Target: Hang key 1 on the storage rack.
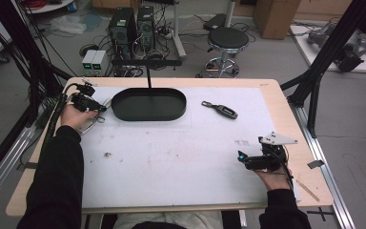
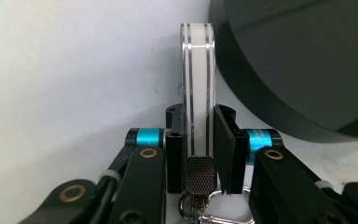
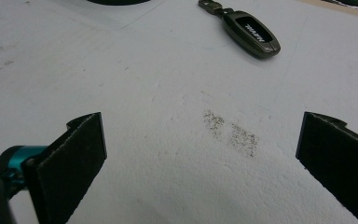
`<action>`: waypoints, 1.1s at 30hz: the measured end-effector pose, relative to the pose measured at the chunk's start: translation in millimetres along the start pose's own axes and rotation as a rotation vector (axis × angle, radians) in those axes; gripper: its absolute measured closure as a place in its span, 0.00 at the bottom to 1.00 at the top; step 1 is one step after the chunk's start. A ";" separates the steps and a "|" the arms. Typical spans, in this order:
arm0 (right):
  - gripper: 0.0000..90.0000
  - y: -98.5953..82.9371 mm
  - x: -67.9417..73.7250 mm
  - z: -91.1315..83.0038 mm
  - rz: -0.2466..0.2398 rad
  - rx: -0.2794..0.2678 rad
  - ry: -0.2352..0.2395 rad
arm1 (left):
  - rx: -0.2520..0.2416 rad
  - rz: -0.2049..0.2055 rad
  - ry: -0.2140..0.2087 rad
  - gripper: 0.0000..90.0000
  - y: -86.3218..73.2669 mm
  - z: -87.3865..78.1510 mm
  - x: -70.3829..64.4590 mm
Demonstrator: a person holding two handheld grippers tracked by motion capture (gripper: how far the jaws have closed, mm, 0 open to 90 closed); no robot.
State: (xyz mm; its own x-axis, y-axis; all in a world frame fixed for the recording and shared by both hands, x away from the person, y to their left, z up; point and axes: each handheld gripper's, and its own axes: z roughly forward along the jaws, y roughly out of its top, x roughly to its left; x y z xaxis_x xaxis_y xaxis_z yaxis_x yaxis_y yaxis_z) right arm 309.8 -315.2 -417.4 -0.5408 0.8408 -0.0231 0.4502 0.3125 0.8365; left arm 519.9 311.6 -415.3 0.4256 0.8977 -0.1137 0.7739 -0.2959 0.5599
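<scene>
We hold a two-jaw tool in each hand over a wooden table (image 1: 286,102) covered with a scuffed white mat (image 1: 171,152). Our left gripper (image 2: 199,140) sits at the mat's far left, its jaws pressed onto a flat white key fob (image 2: 198,88) edged with silver stripes, which stands on its thin edge between the pads; a knurled metal end and a small ring with a clip hang from its lower end. In the high view this gripper (image 1: 91,106) lies just beside the left end of a black oval tray (image 1: 148,103), and in the left gripper view the tray's dark wall (image 2: 298,70) rises close on the fob's right. Our right gripper (image 1: 248,160) rests near the mat's near right corner with its jaws spread wide and nothing between them, a grey three-cornered plate (image 1: 277,139) on top. Ahead of it lies a dark grey car key fob (image 3: 248,30) with white lettering on its face, too small and skewed for us to read; in the high view this fob (image 1: 221,110) lies to the right of the tray, apart from it. A patch of dark speckled marks (image 3: 230,133) stains the mat between the open jaws. Behind the table, on a grey floor, stand a black round stool (image 1: 227,40), two computer towers (image 1: 131,26), tangled cables and cardboard boxes.
</scene>
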 end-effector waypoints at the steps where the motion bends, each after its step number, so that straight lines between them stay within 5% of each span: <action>1: 0.01 0.0 -0.3 -0.1 0.000 -0.001 0.001 | 0.000 0.000 0.000 0.84 0.0 0.0 0.0; 10: 0.01 1.4 1.3 -0.2 -0.014 -0.011 0.008 | -0.096 0.007 0.048 0.84 6.5 -35.0 -10.2; 15: 0.01 2.1 2.5 -1.5 -0.008 -0.021 0.023 | -0.113 0.026 0.048 0.84 7.8 -57.2 -19.5; 21: 0.01 2.5 3.1 0.8 -0.015 -0.019 0.039 | -0.204 0.043 0.037 0.84 12.2 -104.3 -30.3; 26: 0.01 3.7 3.0 2.1 -0.015 -0.028 0.047 | -0.268 0.038 0.040 0.84 10.4 -126.9 -36.1; 33: 0.01 6.5 6.9 8.5 -0.028 -0.013 0.066 | -0.313 0.082 0.020 0.84 10.5 -147.1 -51.5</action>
State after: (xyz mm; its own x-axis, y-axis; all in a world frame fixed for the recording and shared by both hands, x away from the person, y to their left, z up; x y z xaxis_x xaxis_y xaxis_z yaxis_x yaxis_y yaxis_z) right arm 315.0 -303.6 -416.8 -0.5988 0.8008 -0.0104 0.4253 0.3289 0.8432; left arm 437.1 310.2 -282.8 0.4685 0.8824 -0.0433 0.5542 -0.2553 0.7922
